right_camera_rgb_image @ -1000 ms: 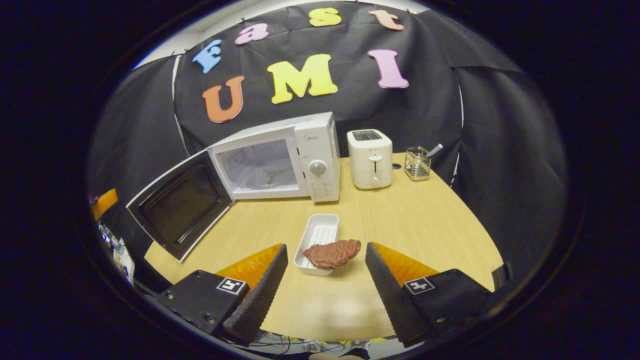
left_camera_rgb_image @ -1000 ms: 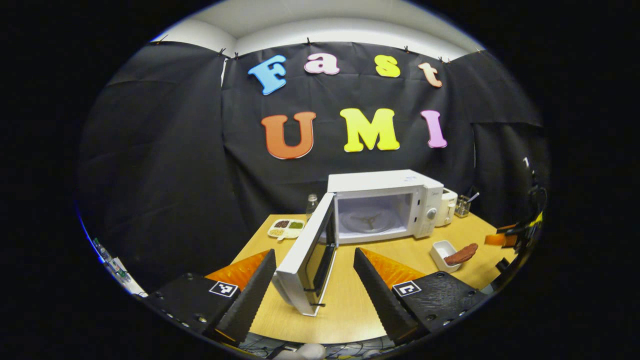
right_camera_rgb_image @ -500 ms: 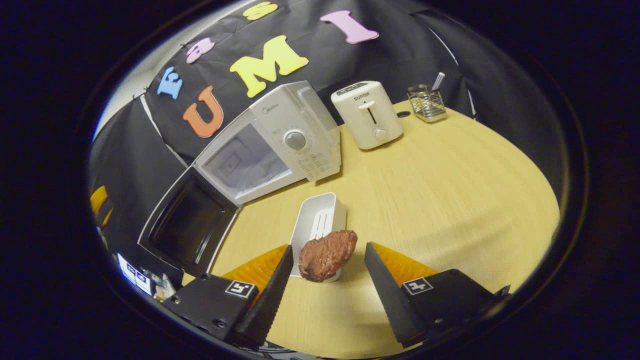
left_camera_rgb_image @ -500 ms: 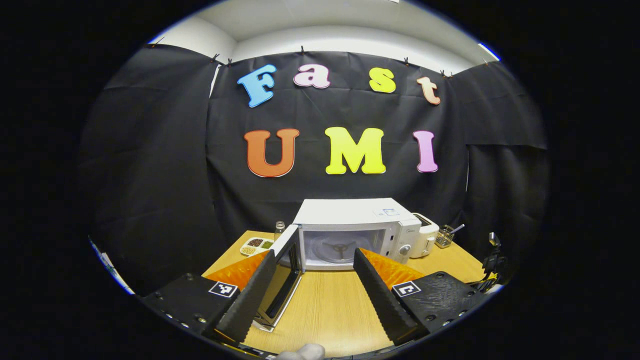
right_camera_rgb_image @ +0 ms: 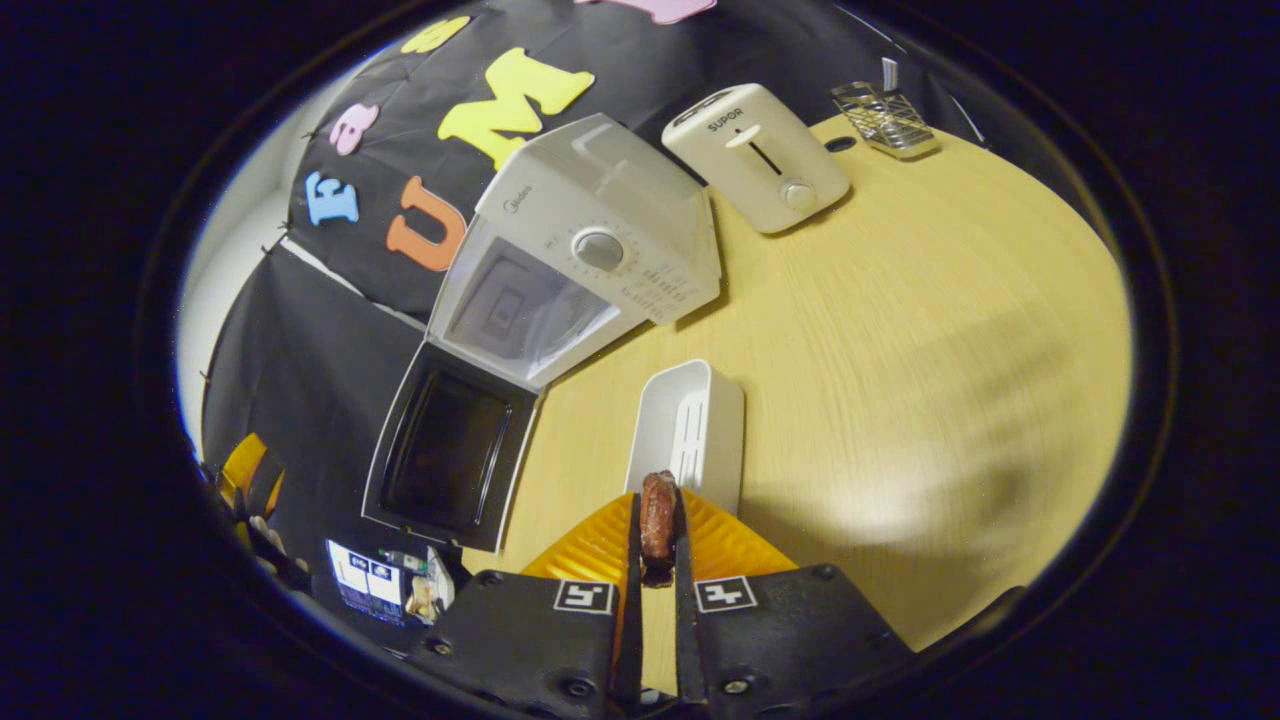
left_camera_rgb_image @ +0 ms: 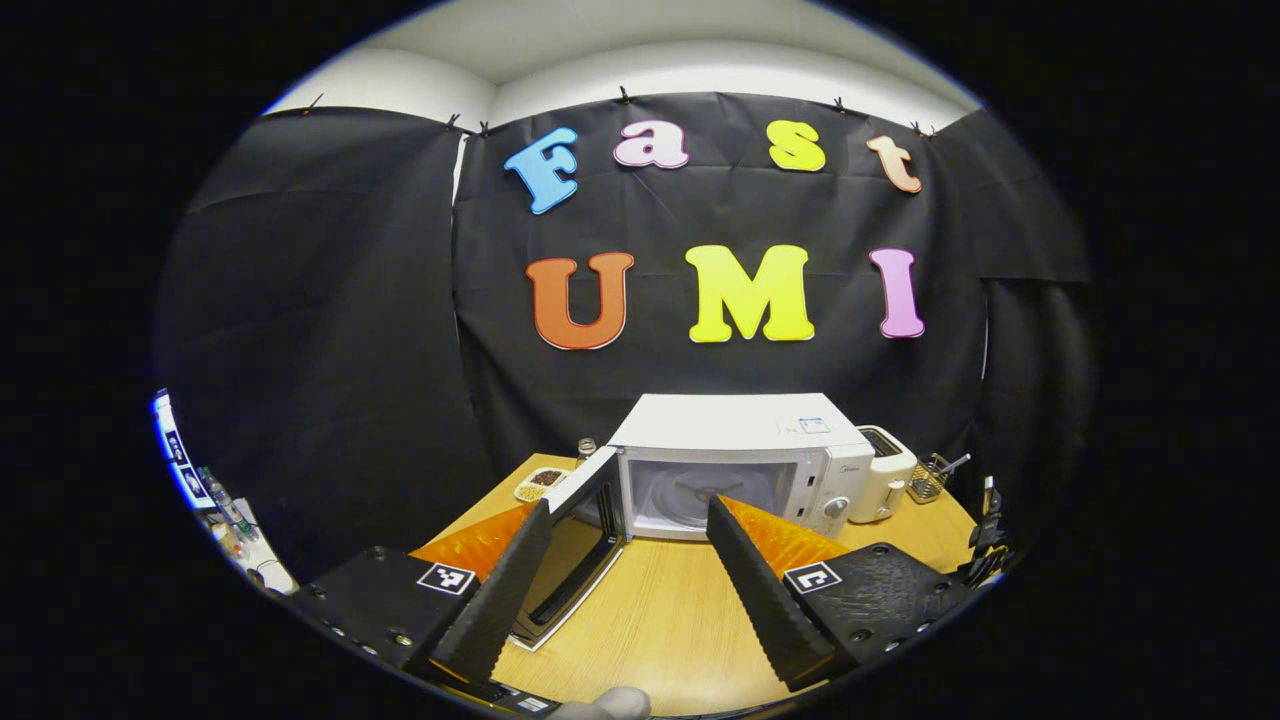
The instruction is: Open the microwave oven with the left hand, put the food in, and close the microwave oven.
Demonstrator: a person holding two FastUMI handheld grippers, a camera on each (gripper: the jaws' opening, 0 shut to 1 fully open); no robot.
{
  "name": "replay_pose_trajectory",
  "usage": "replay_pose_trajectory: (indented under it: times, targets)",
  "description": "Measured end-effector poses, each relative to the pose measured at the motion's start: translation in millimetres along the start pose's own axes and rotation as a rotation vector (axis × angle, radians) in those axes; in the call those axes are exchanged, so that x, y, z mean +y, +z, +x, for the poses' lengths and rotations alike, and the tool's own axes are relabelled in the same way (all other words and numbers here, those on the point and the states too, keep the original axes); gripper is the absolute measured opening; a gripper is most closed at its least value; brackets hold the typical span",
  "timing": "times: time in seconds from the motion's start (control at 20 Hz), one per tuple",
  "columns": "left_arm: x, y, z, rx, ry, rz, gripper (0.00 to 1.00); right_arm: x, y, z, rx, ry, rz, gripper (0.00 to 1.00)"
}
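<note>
At the top of my right gripper view I see a white toaster point(right_camera_rgb_image: 760, 155), a wire holder point(right_camera_rgb_image: 886, 105) to its right, both on the wooden table point(right_camera_rgb_image: 900, 330).

Left gripper view: set low at the table's point(left_camera_rgb_image: 650, 620) near edge, level, facing the far wall across the open microwave point(left_camera_rgb_image: 740, 470), own fingers point(left_camera_rgb_image: 490, 600) spread at the bottom. Right gripper view: held high over the table point(right_camera_rgb_image: 900, 330), tipped steeply down and rolled, near the white tray point(right_camera_rgb_image: 690, 430), own fingers point(right_camera_rgb_image: 630, 560) pressed together at the bottom edge. Shared by both: microwave point(right_camera_rgb_image: 590, 250) with its open door point(right_camera_rgb_image: 445, 450), toaster point(left_camera_rgb_image: 885, 472) point(right_camera_rgb_image: 760, 155), wire holder point(left_camera_rgb_image: 930, 478) point(right_camera_rgb_image: 885, 105), wooden tabletop, far wall.
</note>
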State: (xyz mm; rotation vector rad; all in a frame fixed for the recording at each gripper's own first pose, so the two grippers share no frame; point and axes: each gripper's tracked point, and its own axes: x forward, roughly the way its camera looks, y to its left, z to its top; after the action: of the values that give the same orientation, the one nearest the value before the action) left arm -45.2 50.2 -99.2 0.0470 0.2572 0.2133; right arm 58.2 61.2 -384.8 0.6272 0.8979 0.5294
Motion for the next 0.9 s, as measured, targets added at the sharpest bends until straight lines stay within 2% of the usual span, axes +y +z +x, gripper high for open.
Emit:
replay_pose_trajectory:
  times: [0.05, 0.1, 0.15, 0.3, 0.45, 0.6, 0.8, 0.9]
  targets:
    - [-1, -2, -2, 0.002, 0.013, 0.005, 0.96, 5, 4, -4, 0.013, 0.018, -0.014, 0.16]
    - [-3, -4, -2, 0.01, 0.022, 0.009, 0.96, 10, 9, -9, 0.014, 0.03, -0.028, 0.06]
    - [-4, -8, -2, 0.019, 0.029, 0.015, 0.96, 12, 17, -13, 0.007, 0.028, -0.037, 0.15]
    - [-4, -12, -2, 0.023, 0.03, 0.027, 0.96, 34, 40, -21, -0.028, 0.053, -0.068, 0.15]
    - [-7, -15, 3, 0.033, -0.006, 0.01, 0.96, 66, 62, -11, -0.078, 0.073, -0.09, 0.15]
    - [3, -13, 9, 0.025, -0.038, 0.015, 0.96, 105, 74, 14, -0.14, 0.107, -0.064, 0.14]
    - [22, -15, 13, 0.029, -0.095, 0.034, 0.96, 151, 88, 72, -0.271, 0.117, -0.003, 0.15]
    - [34, -25, 16, 0.053, -0.118, 0.037, 0.96, 180, 95, 102, -0.345, 0.16, 0.08, 0.15]
